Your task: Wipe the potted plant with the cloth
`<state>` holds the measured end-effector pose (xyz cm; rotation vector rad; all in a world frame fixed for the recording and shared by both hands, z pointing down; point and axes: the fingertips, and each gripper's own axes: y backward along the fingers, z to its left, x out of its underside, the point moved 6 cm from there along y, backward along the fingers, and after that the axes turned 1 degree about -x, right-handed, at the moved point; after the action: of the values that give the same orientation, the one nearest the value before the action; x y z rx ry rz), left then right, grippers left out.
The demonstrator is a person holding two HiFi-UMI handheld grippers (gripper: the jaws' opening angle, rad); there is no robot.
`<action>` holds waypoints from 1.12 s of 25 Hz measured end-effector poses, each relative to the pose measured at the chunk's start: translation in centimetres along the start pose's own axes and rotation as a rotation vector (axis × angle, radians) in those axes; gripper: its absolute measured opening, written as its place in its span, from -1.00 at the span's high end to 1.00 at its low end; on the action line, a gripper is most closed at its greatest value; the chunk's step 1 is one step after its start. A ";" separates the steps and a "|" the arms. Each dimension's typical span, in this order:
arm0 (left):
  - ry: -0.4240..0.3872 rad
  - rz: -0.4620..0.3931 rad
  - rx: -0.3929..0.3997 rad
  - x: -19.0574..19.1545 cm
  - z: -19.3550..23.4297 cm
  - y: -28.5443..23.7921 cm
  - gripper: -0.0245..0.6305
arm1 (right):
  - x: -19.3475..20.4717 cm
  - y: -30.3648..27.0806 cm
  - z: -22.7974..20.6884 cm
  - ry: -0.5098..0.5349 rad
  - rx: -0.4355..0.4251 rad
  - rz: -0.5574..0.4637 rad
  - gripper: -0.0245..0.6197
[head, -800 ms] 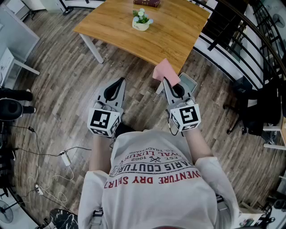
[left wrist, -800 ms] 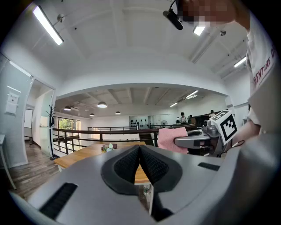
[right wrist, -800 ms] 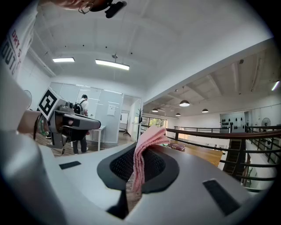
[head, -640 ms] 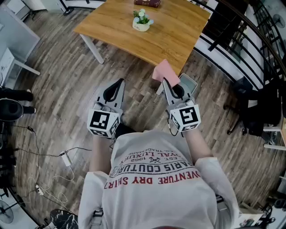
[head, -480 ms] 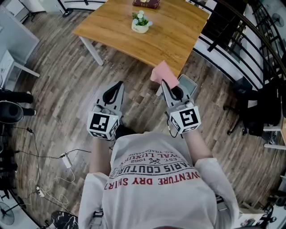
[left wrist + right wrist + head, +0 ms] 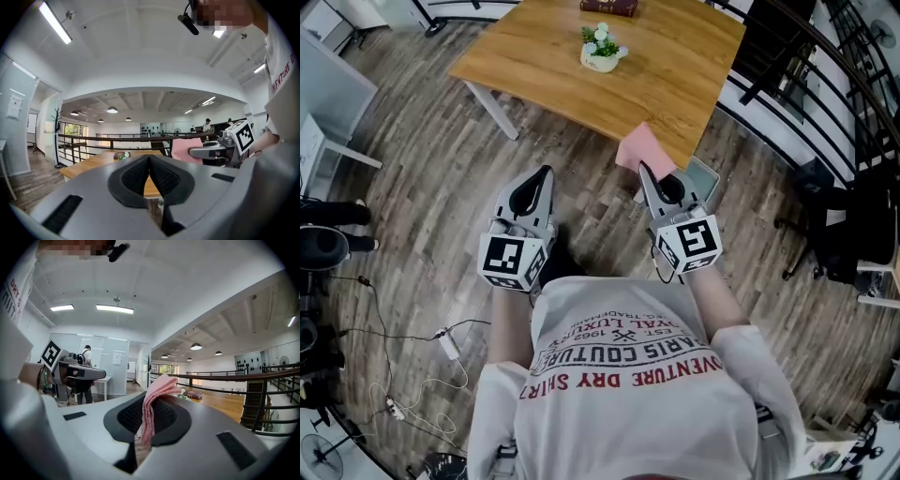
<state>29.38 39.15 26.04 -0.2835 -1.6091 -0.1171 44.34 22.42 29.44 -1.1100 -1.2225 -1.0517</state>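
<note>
The potted plant (image 6: 602,47) stands toward the far side of the wooden desk (image 6: 675,80), just in front of a dark red book (image 6: 609,7) and well apart from both grippers. The person stands on the floor short of the desk's near edge. The right hand-held gripper (image 6: 644,172) is clamped on the pink cloth (image 6: 643,148), whose free fold stands up out of the jaws. The left hand-held gripper (image 6: 547,172) has its jaws pressed together with nothing between them.

The step in hand looks like the approach, with no wiping begun. The next move calls for carrying the cloth forward over the desk until its loose fold meets the leaves. The small pot may slide under a push, so the empty left gripper could steady it.
</note>
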 end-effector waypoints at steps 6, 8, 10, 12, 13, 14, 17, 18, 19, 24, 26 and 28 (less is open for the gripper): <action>-0.051 0.003 0.080 0.3 5.5 -3.7 0.87 | 0.1 -5.9 -0.1 -0.004 0.090 -0.010 0.81; -0.051 -0.010 0.116 -0.3 7.8 -5.1 0.87 | -0.6 -8.3 -0.1 0.015 0.127 -0.019 0.81; -0.046 -0.014 0.155 -0.7 11.2 -6.9 0.87 | -1.5 -11.8 0.1 0.037 0.163 -0.007 0.81; -0.051 -0.008 0.194 -0.9 15.4 -8.7 0.87 | -2.3 -15.8 0.5 0.047 0.207 0.011 0.81; -0.052 -0.005 0.215 -0.9 17.6 -9.4 0.87 | -2.6 -17.9 0.8 0.046 0.230 0.017 0.81; -0.051 -0.001 0.237 -0.8 19.7 -10.2 0.87 | -2.8 -19.8 1.0 0.043 0.254 0.023 0.81; -0.043 0.018 0.304 0.0 24.6 -12.6 0.87 | -2.8 -24.0 1.0 0.029 0.338 0.044 0.81; -0.040 0.026 0.324 0.3 25.7 -13.4 0.87 | -2.8 -24.9 0.9 0.021 0.365 0.051 0.81; -0.035 0.035 0.342 0.5 26.5 -14.2 0.87 | -2.7 -25.5 0.8 0.014 0.390 0.060 0.81; -0.005 0.069 0.406 1.9 28.3 -18.0 0.87 | -1.6 -26.8 -0.9 -0.003 0.468 0.120 0.81; -0.007 0.082 0.431 2.4 28.2 -19.7 0.87 | -1.1 -27.0 -2.1 -0.003 0.505 0.138 0.81; -0.007 0.094 0.454 2.8 28.0 -21.6 0.87 | -0.7 -27.0 -3.4 -0.007 0.539 0.149 0.81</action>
<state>-3.22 25.58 29.19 -0.0072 -1.5779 0.3191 18.25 14.74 30.42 -0.7672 -1.3046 -0.5544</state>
